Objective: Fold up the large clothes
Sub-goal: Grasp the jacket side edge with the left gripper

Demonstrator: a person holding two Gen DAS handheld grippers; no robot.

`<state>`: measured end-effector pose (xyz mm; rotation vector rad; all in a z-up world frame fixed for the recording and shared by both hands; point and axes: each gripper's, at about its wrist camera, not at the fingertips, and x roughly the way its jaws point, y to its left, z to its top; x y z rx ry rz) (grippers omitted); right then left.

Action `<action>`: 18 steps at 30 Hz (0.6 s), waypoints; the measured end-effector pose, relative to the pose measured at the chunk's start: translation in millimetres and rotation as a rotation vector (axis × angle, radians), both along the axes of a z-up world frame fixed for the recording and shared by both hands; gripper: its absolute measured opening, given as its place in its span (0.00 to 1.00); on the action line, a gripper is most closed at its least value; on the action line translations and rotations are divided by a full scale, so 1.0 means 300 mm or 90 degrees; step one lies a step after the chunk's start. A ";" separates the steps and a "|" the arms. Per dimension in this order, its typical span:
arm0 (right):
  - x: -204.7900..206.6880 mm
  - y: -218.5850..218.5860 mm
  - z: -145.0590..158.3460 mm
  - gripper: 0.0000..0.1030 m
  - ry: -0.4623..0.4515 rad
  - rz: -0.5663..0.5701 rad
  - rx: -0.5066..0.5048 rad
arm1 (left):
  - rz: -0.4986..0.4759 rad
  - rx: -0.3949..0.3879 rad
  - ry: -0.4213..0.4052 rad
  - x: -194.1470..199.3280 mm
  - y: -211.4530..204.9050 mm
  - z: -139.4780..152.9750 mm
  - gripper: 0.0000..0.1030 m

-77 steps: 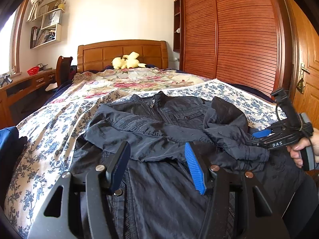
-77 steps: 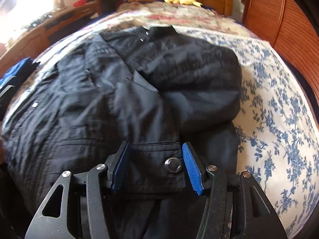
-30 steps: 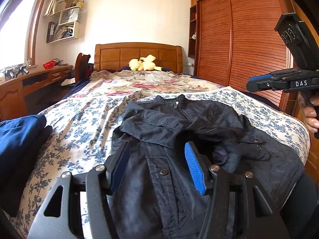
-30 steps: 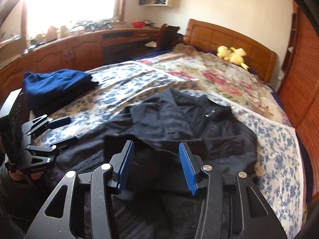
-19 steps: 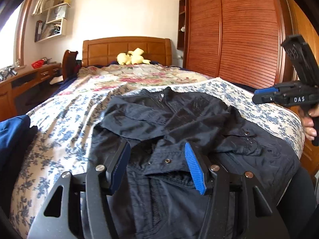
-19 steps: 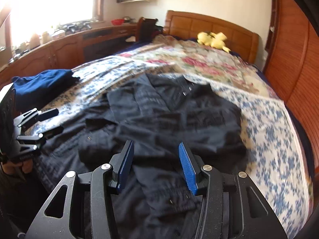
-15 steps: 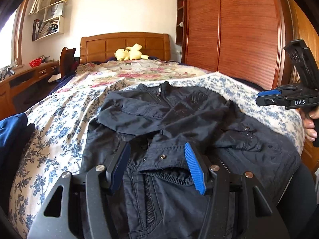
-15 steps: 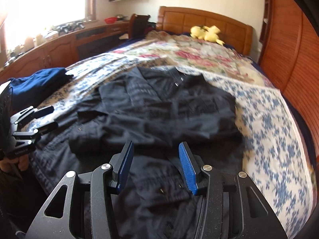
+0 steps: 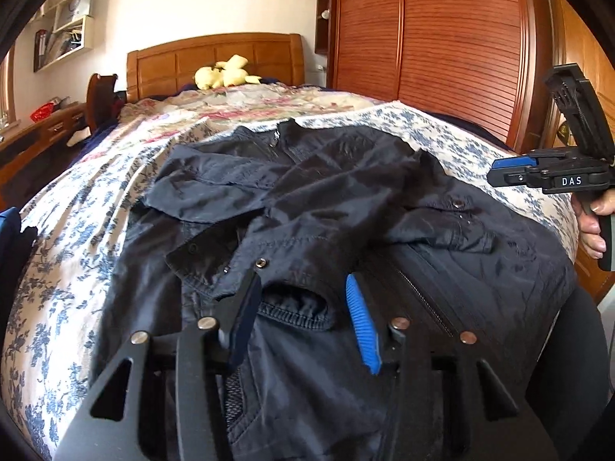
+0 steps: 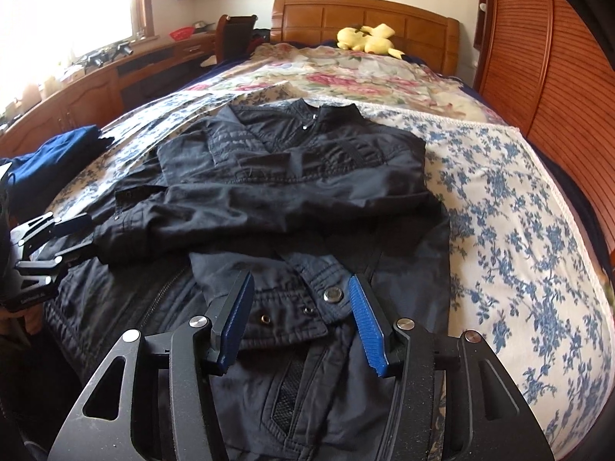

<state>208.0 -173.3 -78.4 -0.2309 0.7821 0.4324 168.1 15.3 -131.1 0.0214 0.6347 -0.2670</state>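
Note:
A black jacket (image 9: 326, 199) lies front up on the bed, collar toward the headboard, with both sleeves folded across its chest. It also shows in the right wrist view (image 10: 307, 176). My left gripper (image 9: 301, 299) is open, low over a sleeve cuff (image 9: 296, 307) at the jacket's lower left. My right gripper (image 10: 300, 299) is open, just above the other sleeve's cuff with its snap button (image 10: 333, 294) near the hem. The right gripper also shows in the left wrist view (image 9: 538, 176), raised at the bed's right side. Neither holds anything.
The bed has a blue-flowered cover (image 10: 519, 207) and a wooden headboard (image 9: 215, 57) with a yellow plush toy (image 10: 369, 38). Folded blue clothing (image 10: 54, 150) lies at the bed's left edge. A wooden wardrobe (image 9: 442, 38) stands at the right, a desk (image 10: 115, 73) at the left.
Both grippers have come down closer to the jacket's lower half. The sleeves have been laid across the chest and let go. The right gripper dropped from high to near the hem.

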 end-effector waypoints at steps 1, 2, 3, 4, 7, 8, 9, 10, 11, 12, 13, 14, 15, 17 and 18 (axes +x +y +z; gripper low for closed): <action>0.003 0.002 -0.007 0.51 0.003 0.000 0.000 | 0.001 0.006 0.006 0.004 -0.006 -0.005 0.36; 0.002 0.001 -0.016 0.51 0.005 0.001 0.001 | 0.002 0.009 0.010 0.007 -0.010 -0.010 0.36; 0.002 0.000 -0.024 0.51 0.008 0.001 0.002 | 0.002 0.011 0.013 0.010 -0.013 -0.013 0.35; 0.003 -0.001 -0.029 0.51 0.009 0.002 0.004 | 0.001 0.012 0.015 0.012 -0.017 -0.018 0.32; 0.006 -0.003 -0.051 0.51 0.013 0.005 0.003 | -0.011 0.010 0.008 0.012 -0.022 -0.022 0.07; 0.009 -0.005 -0.057 0.51 0.015 0.005 0.003 | -0.010 0.013 0.005 0.013 -0.021 -0.019 0.01; 0.014 -0.010 -0.065 0.51 0.018 0.006 0.005 | -0.006 0.013 0.008 0.014 -0.017 -0.015 0.00; 0.019 -0.014 -0.070 0.51 0.020 0.007 0.008 | 0.000 0.009 0.005 0.006 -0.011 -0.002 0.00; 0.026 -0.020 -0.075 0.51 0.022 0.009 0.011 | 0.004 0.005 -0.002 -0.004 -0.006 0.011 0.00; 0.033 -0.029 -0.079 0.51 0.023 0.010 0.014 | 0.008 0.003 -0.010 -0.020 -0.002 0.029 0.00; 0.039 -0.036 -0.081 0.51 0.023 0.011 0.018 | 0.012 0.005 -0.016 -0.038 -0.003 0.048 0.00; 0.045 -0.047 -0.082 0.51 0.023 0.013 0.023 | 0.015 0.006 -0.023 -0.053 -0.003 0.062 0.00; 0.052 -0.058 -0.083 0.51 0.023 0.015 0.028 | 0.021 0.008 -0.029 -0.072 -0.007 0.077 0.00; 0.066 -0.076 -0.086 0.51 0.024 0.021 0.032 | 0.032 0.017 -0.033 -0.100 -0.018 0.096 0.00; 0.072 -0.084 -0.088 0.51 0.024 0.023 0.033 | 0.040 0.022 -0.035 -0.113 -0.024 0.103 0.00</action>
